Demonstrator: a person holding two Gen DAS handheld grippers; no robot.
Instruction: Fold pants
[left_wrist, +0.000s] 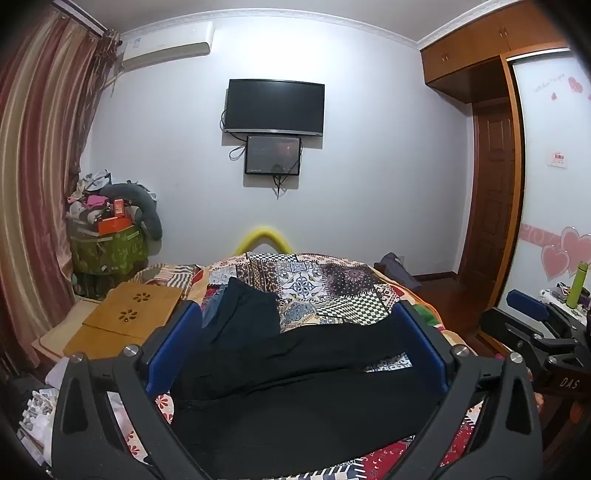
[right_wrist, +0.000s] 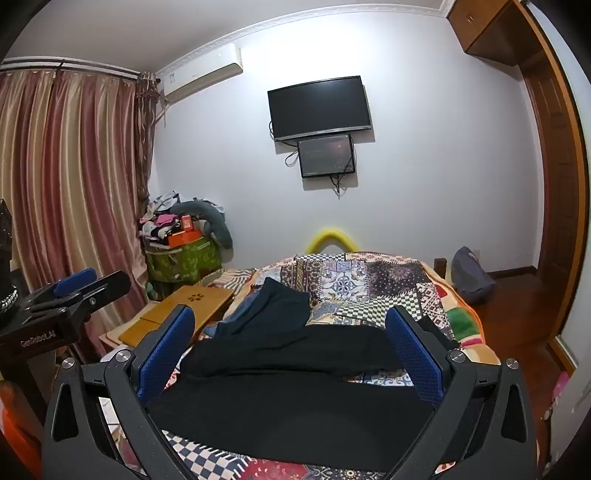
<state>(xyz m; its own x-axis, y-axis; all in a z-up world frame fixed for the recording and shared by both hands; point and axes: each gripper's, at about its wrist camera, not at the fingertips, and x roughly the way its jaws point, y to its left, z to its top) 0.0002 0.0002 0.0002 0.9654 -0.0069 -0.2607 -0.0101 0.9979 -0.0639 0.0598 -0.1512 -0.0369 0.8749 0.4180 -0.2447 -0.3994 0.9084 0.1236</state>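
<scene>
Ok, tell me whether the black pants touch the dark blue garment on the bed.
Touching. The right wrist view shows the black pants lying over the lower edge of the dark blue garment, with no quilt between them.

Pants on the bed, right in front of you

The pants (left_wrist: 295, 387) are lying across the bed (left_wrist: 332, 280); a small table (left_wrist: 125, 321) is sitting to their left, and a TV (left_wrist: 275, 107) is hanging on the wall behind the bed.

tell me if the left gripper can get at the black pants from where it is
Probably yes: the left gripper is open above the black pants, which lie uncovered on the patterned quilt, with nothing between them.
</scene>
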